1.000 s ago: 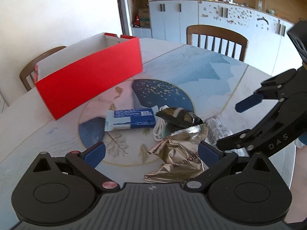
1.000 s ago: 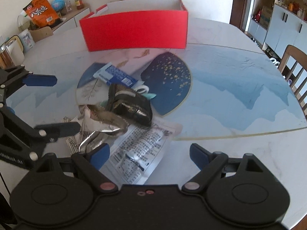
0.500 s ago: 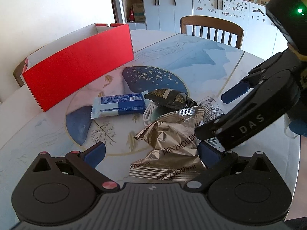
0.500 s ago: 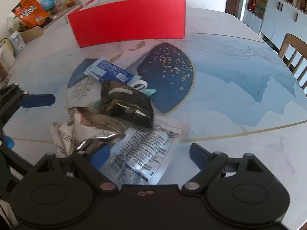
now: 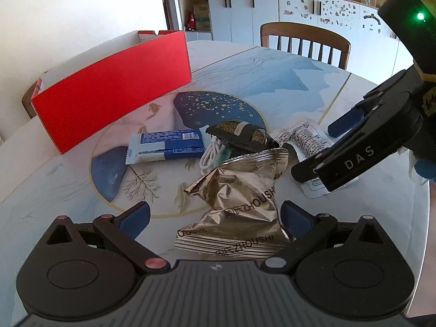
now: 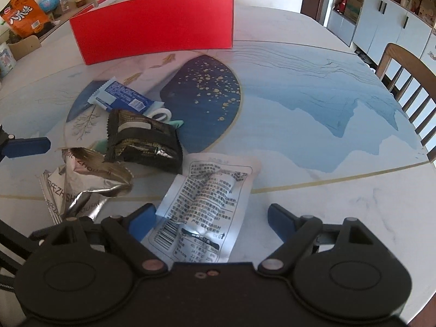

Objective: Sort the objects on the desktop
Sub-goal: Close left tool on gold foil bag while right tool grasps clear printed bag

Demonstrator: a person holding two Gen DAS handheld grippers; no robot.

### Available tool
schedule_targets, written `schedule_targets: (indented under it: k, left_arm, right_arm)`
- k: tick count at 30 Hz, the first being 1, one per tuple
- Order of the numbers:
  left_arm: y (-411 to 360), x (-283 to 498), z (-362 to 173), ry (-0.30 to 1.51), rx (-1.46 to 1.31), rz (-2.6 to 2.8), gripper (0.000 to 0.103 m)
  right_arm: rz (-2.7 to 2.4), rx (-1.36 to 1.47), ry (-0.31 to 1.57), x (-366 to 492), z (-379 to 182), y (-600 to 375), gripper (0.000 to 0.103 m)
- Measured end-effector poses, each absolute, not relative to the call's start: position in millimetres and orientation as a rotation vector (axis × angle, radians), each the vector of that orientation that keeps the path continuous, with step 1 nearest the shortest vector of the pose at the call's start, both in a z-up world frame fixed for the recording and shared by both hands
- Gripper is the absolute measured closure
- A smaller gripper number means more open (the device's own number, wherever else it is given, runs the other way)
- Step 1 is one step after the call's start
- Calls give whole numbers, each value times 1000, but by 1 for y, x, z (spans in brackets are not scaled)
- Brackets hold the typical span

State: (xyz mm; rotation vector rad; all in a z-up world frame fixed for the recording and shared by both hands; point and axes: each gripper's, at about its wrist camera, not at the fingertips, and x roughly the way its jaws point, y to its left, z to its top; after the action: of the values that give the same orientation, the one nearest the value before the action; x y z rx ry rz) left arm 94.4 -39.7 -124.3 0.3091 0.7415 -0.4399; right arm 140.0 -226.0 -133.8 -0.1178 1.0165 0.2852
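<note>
Both tools gape wide: the left tool [image 5: 215,214] straddles the foil bag [image 5: 239,204], the right tool [image 6: 211,218] the clear packet [image 6: 204,204], mid-table [image 6: 313,125], red box [image 6: 155,35] beyond.

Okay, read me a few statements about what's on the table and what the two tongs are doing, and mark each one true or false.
1. The left tongs are open around the crumpled foil bag. True.
2. The right tongs are shut on the black packet. False: they are open, over the white printed pouch.
3. The blue and white wrapper lies inside the red box. False: it lies on the table, in front of the box.
4. The black packet lies partly over a white cable. True.
</note>
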Motion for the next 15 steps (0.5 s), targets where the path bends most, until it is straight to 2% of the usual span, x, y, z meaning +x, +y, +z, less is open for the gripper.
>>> schedule_targets:
  k: [2, 4, 5, 8, 11, 15]
  left_arm:
    - [-41, 93, -125, 741, 318, -439, 7]
    - [-41, 93, -125, 751, 316, -444, 22]
    - [-41, 93, -126, 756, 314, -443, 25]
    - [-41, 92, -127, 755, 311, -435, 26]
    - [-41, 92, -126, 753, 308, -435, 28]
    - [-41, 91, -126, 752, 318, -438, 31]
  right_arm:
    - [285, -120, 1014, 140, -134, -225, 15]
    - [279, -132, 1011, 140, -135, -224, 16]
    - [278, -135, 1008, 140, -135, -224, 16]
    - [277, -133, 1010, 141, -134, -224, 20]
    - [278, -129, 1003, 142, -132, -224, 33]
    - [279, -121, 1006, 143, -131, -225, 35]
